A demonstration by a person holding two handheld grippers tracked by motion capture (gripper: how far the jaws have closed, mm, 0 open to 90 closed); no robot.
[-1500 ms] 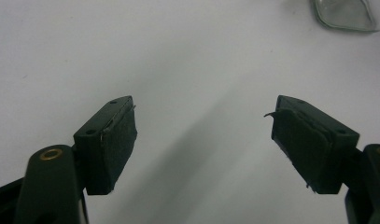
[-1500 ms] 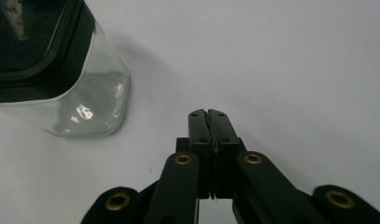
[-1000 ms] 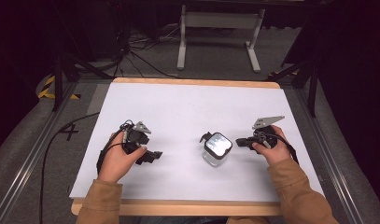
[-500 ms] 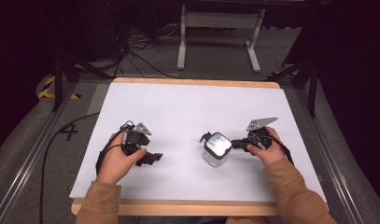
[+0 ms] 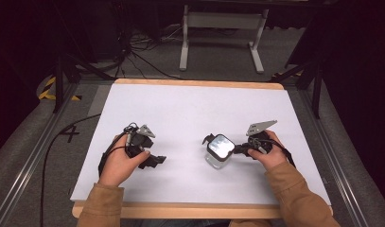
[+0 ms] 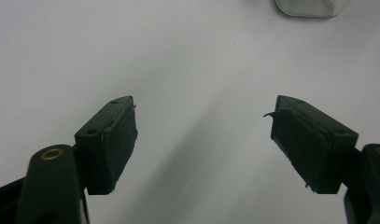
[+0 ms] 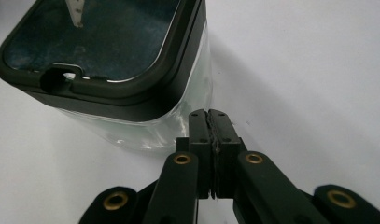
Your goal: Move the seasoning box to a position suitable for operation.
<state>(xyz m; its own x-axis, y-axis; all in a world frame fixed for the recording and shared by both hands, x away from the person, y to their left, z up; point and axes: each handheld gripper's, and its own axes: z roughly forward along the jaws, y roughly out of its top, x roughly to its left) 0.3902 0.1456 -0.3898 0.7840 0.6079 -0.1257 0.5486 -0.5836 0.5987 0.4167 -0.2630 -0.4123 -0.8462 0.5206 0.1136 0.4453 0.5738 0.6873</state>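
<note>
The left gripper [image 5: 154,161] rests on the white table [image 5: 190,113], jaws spread wide and empty. Right of centre stands a clear square jar [image 5: 217,152] with a black-rimmed lid [image 7: 103,56]. The right gripper [image 7: 209,122], jaws pressed together on nothing, touches its wall; likely smooth, rigid and slippery, so grip the lid rim.

The white table top [image 5: 190,113] lay open across its far half and down the middle, so a gripper could have passed there freely. One obstacle stood on it: a clear jar with a black lid [image 5: 219,150], right of centre and near the front edge. The right gripper [image 5: 240,150], jaws pressed together, sat tight against the jar's right side, closing that approach. The left gripper [image 5: 154,161], jaws spread, had bare surface between it and the jar.
</note>
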